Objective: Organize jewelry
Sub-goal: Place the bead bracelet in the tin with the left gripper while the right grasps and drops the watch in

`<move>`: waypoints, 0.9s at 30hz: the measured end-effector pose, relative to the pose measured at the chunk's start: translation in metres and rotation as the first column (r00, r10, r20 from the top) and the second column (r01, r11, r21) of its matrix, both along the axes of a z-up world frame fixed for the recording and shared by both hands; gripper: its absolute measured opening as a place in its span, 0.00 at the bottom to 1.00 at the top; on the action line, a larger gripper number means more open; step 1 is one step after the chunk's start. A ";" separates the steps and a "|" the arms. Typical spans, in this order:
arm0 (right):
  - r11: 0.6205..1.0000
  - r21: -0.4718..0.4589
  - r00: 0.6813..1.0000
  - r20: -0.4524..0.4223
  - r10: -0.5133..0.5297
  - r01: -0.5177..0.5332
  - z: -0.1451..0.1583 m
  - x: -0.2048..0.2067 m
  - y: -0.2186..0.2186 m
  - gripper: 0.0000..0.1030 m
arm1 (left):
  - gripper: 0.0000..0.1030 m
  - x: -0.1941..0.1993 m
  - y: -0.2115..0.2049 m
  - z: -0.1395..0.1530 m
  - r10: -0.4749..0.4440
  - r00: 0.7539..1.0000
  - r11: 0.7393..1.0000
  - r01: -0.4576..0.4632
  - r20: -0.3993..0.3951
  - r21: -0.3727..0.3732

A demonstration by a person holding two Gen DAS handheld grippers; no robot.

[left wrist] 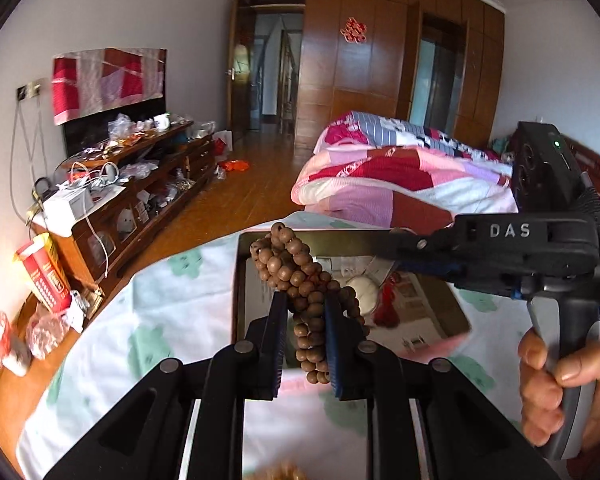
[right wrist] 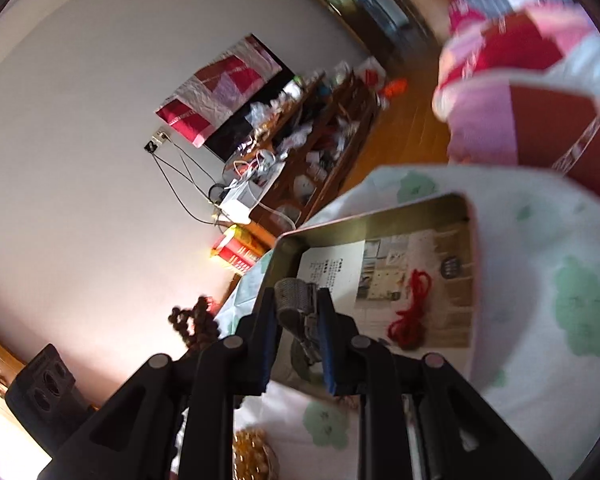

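The left hand-held gripper (left wrist: 306, 344) is closed on a bunched string of brown wooden beads (left wrist: 300, 280), which hangs between its jaws above the near edge of a shallow metal tray (left wrist: 242, 280) lying on a white bed sheet with green patches (left wrist: 160, 320). The right hand-held gripper (right wrist: 296, 344) is clamped on a silver mesh watch band (right wrist: 296, 300), held over the near left corner of the same tray, where a printed card (right wrist: 340, 264) and a loop of red cord (right wrist: 410, 316) lie on the tray floor. A person's hand (left wrist: 548, 392) grips the handle of the right tool, and a heap of amber beads (right wrist: 256, 456) rests on the sheet below it
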State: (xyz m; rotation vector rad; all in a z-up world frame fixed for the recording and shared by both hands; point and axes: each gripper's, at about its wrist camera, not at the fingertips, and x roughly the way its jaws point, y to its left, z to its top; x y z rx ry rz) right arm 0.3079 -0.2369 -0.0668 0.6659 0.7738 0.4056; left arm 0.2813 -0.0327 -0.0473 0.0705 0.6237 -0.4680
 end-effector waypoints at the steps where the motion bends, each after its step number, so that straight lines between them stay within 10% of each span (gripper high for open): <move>1: 1.000 0.003 1.000 -0.011 0.006 -0.006 -0.003 0.007 0.000 0.22 | 0.17 0.007 -0.004 -0.003 -0.008 1.000 1.000 0.008 -0.011 0.009; 7: 1.000 -0.013 0.996 -0.092 0.022 -0.024 -0.026 0.040 -0.010 0.22 | 0.17 0.043 -0.027 -0.023 -0.035 0.997 0.994 0.042 -0.072 0.100; 13: 0.947 -0.315 0.998 0.030 -0.049 0.055 -0.003 0.033 -0.007 0.43 | 0.18 0.062 -0.039 -0.037 0.001 0.993 0.984 0.019 -0.114 0.175; 20: 0.896 -0.340 0.954 0.191 -0.233 0.287 0.009 -0.006 -0.033 0.62 | 0.60 0.055 -0.036 -0.031 0.031 0.998 0.983 -0.020 -0.059 0.181; 27: 0.838 -0.375 0.917 0.222 -0.333 0.395 0.012 -0.025 -0.040 0.62 | 0.62 0.035 -0.016 -0.003 0.074 0.997 0.990 -0.074 0.008 0.117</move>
